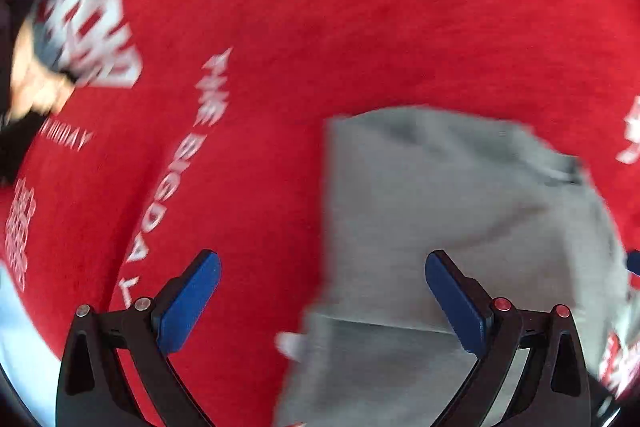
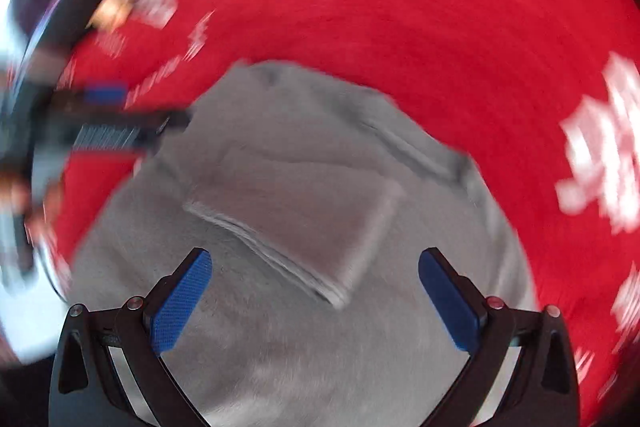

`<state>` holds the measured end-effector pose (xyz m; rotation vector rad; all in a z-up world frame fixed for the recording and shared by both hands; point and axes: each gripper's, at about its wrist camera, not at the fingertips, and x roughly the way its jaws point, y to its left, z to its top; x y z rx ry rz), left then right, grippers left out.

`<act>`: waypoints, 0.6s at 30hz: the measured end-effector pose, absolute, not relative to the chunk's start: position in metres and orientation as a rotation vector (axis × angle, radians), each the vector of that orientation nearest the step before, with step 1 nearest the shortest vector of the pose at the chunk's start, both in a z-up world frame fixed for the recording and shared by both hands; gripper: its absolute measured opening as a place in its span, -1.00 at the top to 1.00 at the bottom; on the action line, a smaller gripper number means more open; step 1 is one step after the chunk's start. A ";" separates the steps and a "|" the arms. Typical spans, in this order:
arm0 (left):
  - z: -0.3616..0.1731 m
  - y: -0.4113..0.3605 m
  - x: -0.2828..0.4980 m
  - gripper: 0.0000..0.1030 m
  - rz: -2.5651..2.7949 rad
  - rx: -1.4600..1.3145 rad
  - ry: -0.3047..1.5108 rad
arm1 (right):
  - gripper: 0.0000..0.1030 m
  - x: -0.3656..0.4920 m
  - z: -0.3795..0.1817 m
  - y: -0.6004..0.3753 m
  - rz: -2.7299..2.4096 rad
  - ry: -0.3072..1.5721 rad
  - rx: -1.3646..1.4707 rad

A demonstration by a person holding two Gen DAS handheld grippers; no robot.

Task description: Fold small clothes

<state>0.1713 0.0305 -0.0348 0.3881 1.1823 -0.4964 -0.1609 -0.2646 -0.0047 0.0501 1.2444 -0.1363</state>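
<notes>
Garment (image 2: 280, 211): one small grey piece of clothing, lying flat on a red cloth (image 2: 440, 27) that covers the supporting surface. Both views are blurred, so its type cannot be told. In the right wrist view a folded flap with stitched edges lies across its middle, one corner of the flap pointing toward the camera. A seam or band shows near the garment's far right edge. In the left wrist view the garment (image 1: 440, 219) fills the lower right, its left edge straight against the red, with a crease across the near part.

Cloth (image 1: 360, 7): red, printed with white lettering; the words "THE BIG DAY" read along a line left of the garment. More white print sits at the far left and right edges of the cloth.

Left gripper (image 1: 322, 301): released, blue pads spread wide, nothing between them. It hangs over the garment's left edge, one finger above red cloth, the other above grey. Contact with the fabric cannot be told.

Right gripper (image 2: 314, 299): released, pads wide apart, holding nothing. It hangs above the near part of the garment, the flap's corner between its fingers.

Left gripper (image 2: 104, 107) again, seen from the right wrist: a dark blurred shape at the garment's left edge.
</notes>
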 end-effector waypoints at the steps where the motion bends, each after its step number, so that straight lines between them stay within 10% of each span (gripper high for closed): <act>1: -0.045 0.030 0.171 -0.99 -0.476 0.404 1.195 | -0.99 -0.153 -0.012 -0.252 -0.117 1.263 -0.034; 4: -0.068 0.036 0.170 -0.99 -0.454 0.475 1.216 | -0.82 -0.138 -0.042 -0.226 -0.079 1.310 -0.254; 6: -0.072 0.039 0.165 -1.00 -0.472 0.495 1.195 | -0.20 -0.132 -0.058 -0.227 -0.099 1.345 -0.310; 7: -0.072 0.039 0.163 -1.00 -0.474 0.490 1.183 | 0.71 -0.133 -0.059 -0.232 -0.102 1.359 -0.279; 18: -0.077 0.035 0.174 -1.00 -0.477 0.472 1.196 | 0.79 -0.274 -0.047 -0.414 -0.523 0.978 0.999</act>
